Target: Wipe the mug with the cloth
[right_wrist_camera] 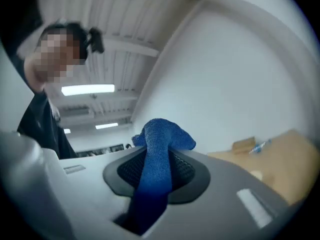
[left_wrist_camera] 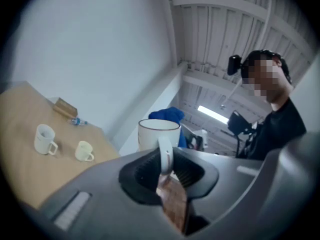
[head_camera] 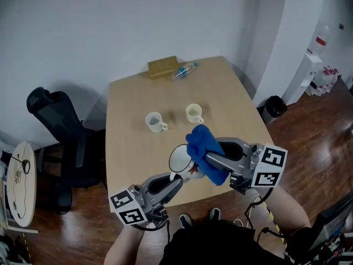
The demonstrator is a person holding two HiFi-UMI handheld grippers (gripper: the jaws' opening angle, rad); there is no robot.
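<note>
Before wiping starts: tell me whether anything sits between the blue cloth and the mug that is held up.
Nothing visible does. The left claw grips the mug by its handle, the right claw grips the blue cloth right beside the mug's rim. Two other mugs stand on the table below, clear of both.

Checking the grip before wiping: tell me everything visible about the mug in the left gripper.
The mug is white and glossy like ceramic, with a thin dark rim, and it looks empty. It is roughly upright in the air above the table, near its front edge. The left gripper clamps its handle. The blue cloth is close beside it; contact unclear.
</note>
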